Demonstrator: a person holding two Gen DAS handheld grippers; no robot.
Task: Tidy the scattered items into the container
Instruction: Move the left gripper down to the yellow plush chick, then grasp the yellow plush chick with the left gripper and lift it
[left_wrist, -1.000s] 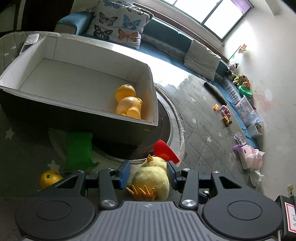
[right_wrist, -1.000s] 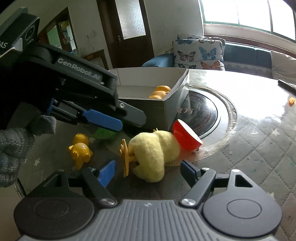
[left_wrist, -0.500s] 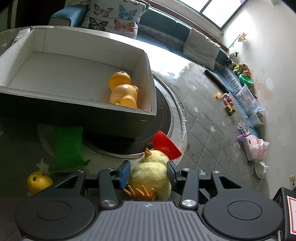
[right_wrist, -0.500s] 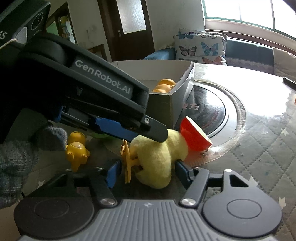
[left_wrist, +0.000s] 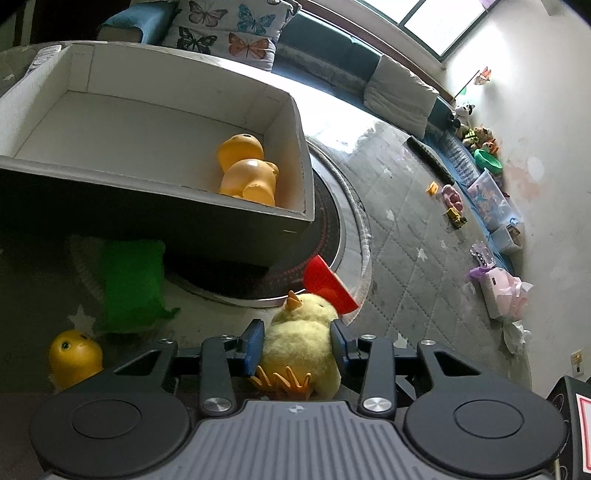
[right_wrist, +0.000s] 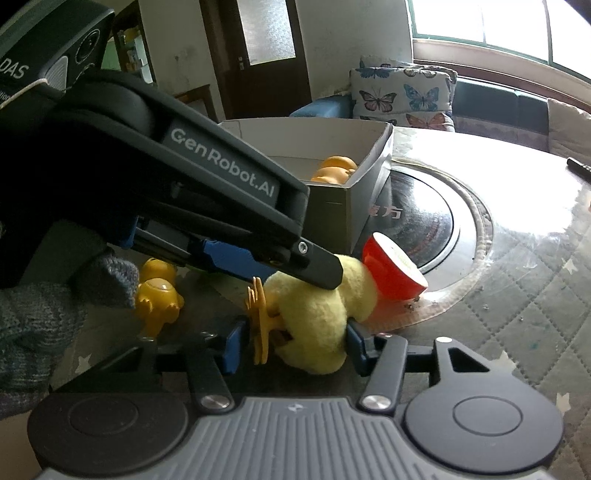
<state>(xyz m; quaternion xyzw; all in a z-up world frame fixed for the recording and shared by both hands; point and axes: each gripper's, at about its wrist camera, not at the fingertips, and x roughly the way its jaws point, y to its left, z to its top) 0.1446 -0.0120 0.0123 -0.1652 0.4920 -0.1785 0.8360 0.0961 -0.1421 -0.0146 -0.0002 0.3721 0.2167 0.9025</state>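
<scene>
Left gripper & right gripper, both just closing, clamp plush chick on table: grasp step; next: lift into box.

The left gripper carries "GenRobot.AI" in white on its black side; its camera housing shows the letters "DAS"; the box bears Chinese characters, too small to read.

Fuzzy plush chick, matt cardboard box
</scene>
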